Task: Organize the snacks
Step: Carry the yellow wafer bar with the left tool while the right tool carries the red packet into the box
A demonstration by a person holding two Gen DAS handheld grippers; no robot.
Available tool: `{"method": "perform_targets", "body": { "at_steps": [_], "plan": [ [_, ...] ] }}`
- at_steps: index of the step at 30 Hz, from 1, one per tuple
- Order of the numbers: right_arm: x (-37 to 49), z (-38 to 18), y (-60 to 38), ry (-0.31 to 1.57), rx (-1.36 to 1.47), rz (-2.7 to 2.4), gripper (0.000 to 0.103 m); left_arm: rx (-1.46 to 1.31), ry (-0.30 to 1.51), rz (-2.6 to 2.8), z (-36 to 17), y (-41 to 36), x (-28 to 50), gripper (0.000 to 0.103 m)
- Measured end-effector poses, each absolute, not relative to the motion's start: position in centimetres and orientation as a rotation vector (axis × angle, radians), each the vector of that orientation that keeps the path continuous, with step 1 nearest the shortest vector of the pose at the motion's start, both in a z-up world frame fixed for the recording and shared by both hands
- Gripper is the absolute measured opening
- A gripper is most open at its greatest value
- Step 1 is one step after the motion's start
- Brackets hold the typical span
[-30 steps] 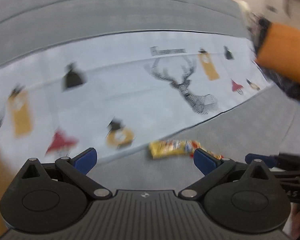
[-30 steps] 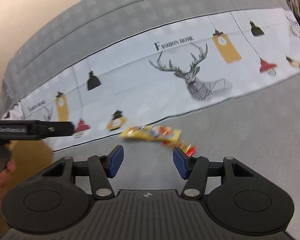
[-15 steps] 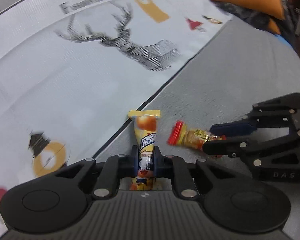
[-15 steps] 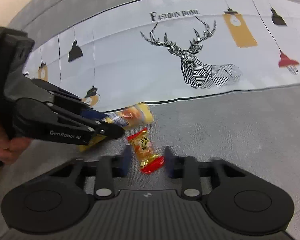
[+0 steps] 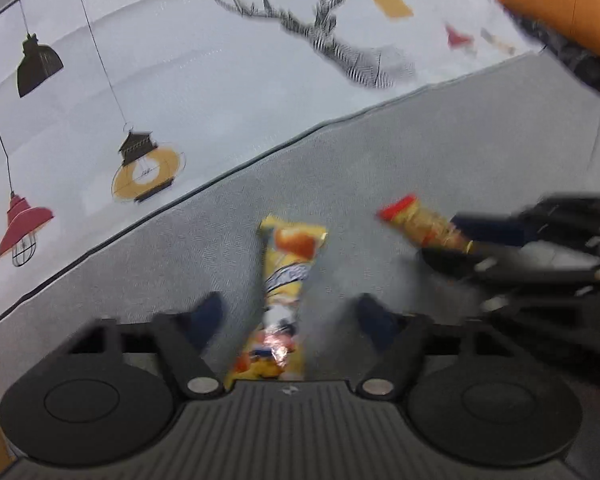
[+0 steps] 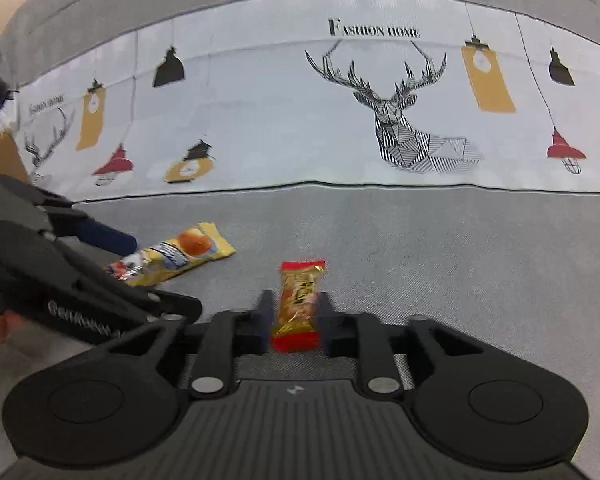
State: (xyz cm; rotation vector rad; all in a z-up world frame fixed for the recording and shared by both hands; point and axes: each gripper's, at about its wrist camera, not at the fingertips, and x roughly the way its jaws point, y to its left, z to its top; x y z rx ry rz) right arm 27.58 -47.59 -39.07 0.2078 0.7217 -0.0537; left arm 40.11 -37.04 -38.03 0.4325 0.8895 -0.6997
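Both grippers tilt down over the grey cushion point(image 6: 440, 248). The left gripper point(image 5: 290, 314), jaws just parting, straddles the yellow snack packet point(image 5: 288, 276) without touching it. The right gripper point(image 6: 294, 312), jaws just easing wider, brackets the red-ended snack bar point(image 6: 298, 304), lying right of the packet; whether its pads press it I cannot tell.

A grey sofa point(image 6: 440, 240) is filling the view; a white cover point(image 6: 260, 120) printed with deer and lamps is lying against its back, an orange cushion point(image 5: 560, 8) sitting at the cover's right end.

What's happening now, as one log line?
left hand-held gripper: opening, yellow snack packet between, untouched | right hand-held gripper: opening, red-ended snack bar between, contact unclear
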Motion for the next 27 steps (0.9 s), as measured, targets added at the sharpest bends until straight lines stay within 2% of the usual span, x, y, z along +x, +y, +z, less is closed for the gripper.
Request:
{"method": "perform_targets", "body": {
  "at_steps": [1,2,3,7,18,27],
  "plan": [
    [27.9,-39.6,-47.7,0.723,0.219,-0.055,0.037,0.430,0.887,-0.706,-37.8,-37.2,40.0,0.030],
    [28.1,-39.8,-47.6,0.704,0.207,-0.049,0.029,0.436,0.894,-0.696,-37.5,-37.3,39.9,0.015],
    [28.3,-39.8,-47.5,0.707,0.179,-0.051,0.022,0.431,0.911,-0.683,-37.1,-37.2,39.7,0.014],
    [28.2,-39.1,-48.2,0.714,0.278,-0.050,0.018,0.345,0.973,-0.677,-35.2,-35.7,38.7,0.014],
    [19.0,-30.6,-39.2,0.593,0.333,-0.003,0.018,0.358,0.865,-0.593,-25.1,-26.9,28.9,0.014],
    [14.3,-23.1,-28.2,0.508,0.305,0.118,0.018,0.237,0.736,-0.494,-17.2,-14.5,23.5,0.014]
  ]
}}
